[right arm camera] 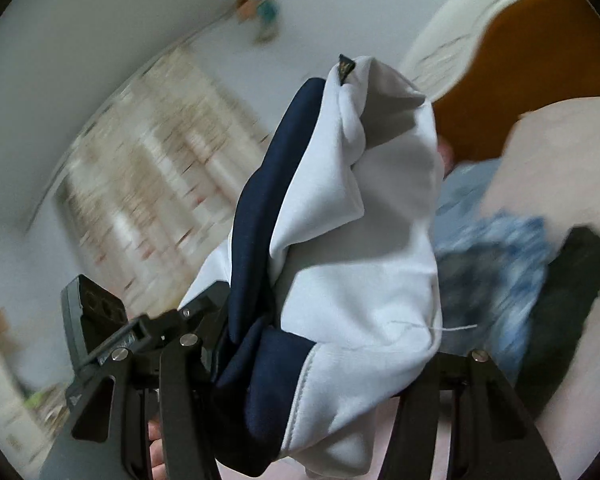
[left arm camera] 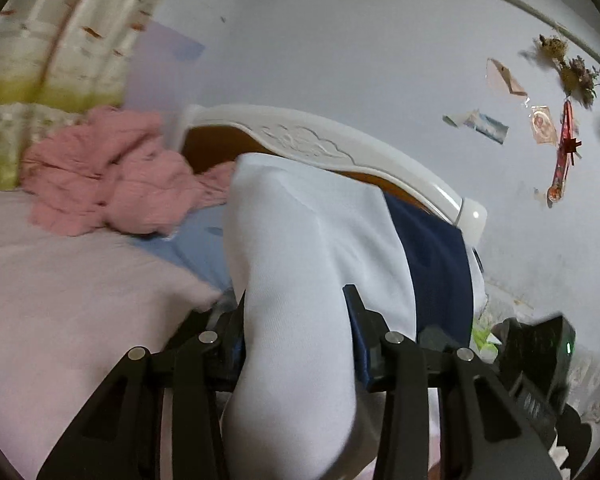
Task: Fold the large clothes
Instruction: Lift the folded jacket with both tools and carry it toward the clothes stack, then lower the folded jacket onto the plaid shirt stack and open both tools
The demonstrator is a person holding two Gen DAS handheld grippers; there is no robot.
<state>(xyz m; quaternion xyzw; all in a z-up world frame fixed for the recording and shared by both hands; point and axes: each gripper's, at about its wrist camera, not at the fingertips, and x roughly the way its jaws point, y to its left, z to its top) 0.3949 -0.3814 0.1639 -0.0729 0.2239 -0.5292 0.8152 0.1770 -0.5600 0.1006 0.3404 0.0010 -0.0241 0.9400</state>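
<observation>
Both hand-held grippers hold the white & navy garment (left arm camera: 300, 240) up above the bed (left arm camera: 80, 280), in front of the headboard (left arm camera: 320, 144). Left hand-held gripper (left arm camera: 296, 312) clamps white fabric; right hand-held gripper (right arm camera: 324, 344) clamps a bunched navy-trimmed part. Pink blanket (left arm camera: 112, 176) lies on the bed by the headboard.

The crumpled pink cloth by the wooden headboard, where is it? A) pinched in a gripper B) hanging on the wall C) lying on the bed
C: the crumpled pink cloth lies heaped on the bed, while the grippers hold a white and navy garment.
</observation>
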